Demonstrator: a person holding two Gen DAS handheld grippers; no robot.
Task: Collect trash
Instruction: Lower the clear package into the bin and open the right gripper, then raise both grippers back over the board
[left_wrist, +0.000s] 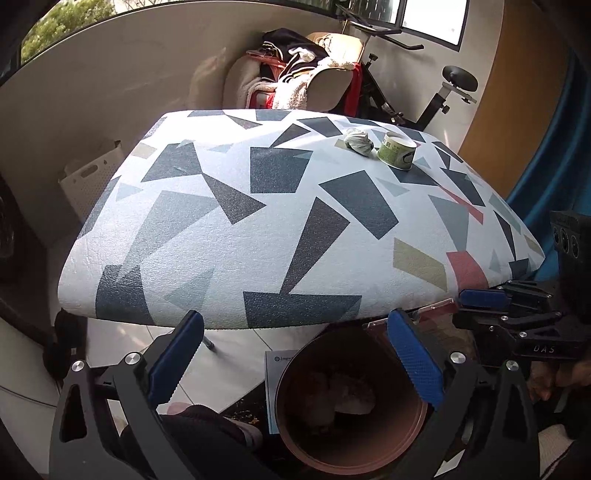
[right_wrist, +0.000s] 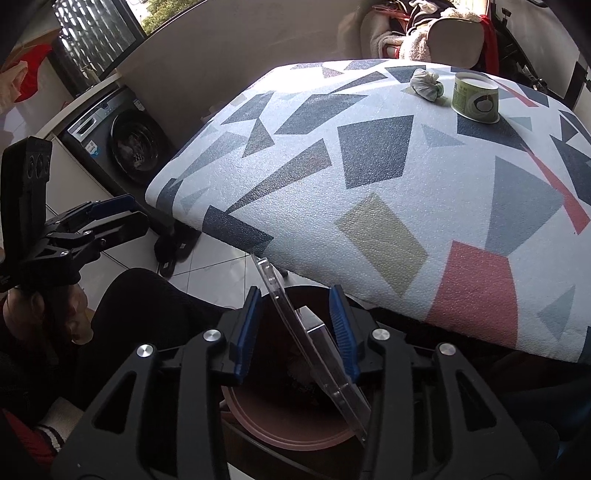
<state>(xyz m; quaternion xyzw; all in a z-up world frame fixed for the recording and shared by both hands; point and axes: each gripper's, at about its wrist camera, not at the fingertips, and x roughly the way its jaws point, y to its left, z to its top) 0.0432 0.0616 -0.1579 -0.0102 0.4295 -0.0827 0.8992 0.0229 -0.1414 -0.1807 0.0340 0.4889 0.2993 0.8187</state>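
The left gripper (left_wrist: 295, 354) hangs past the near edge of the table (left_wrist: 258, 229), directly over the bin (left_wrist: 351, 406). Its jaws are spread wide with nothing between them; the bin mouth shows in the gap.

The right gripper (right_wrist: 297, 328) is also over the bin (right_wrist: 280, 424), just off the same table edge. A clear plastic case (right_wrist: 314, 343) stands tilted between its blue pads (right_wrist: 341, 328), upper end toward the table edge, lower end over the bin rim. The jaws are partly closed around the case, but whether both pads press it cannot be told from the right wrist view. In the left wrist view the right gripper (left_wrist: 458, 301) appears at the right, with an edge of the case (left_wrist: 428, 310) at its fingertips.

The bin is a round, brownish-pink container on the floor, partly under the table overhang. Crumpled trash (left_wrist: 343, 398) lies at its bottom.

Two trash items are on the table's far side: a wadded tissue (left_wrist: 357, 142) and a green paper cup (left_wrist: 397, 151), upside down, just beside each other. Both sit near the far right edge. The patterned surface between them and the near edge is open.

Left of the table, tiled floor (right_wrist: 207, 269) and a washing machine (right_wrist: 122, 144) are visible.
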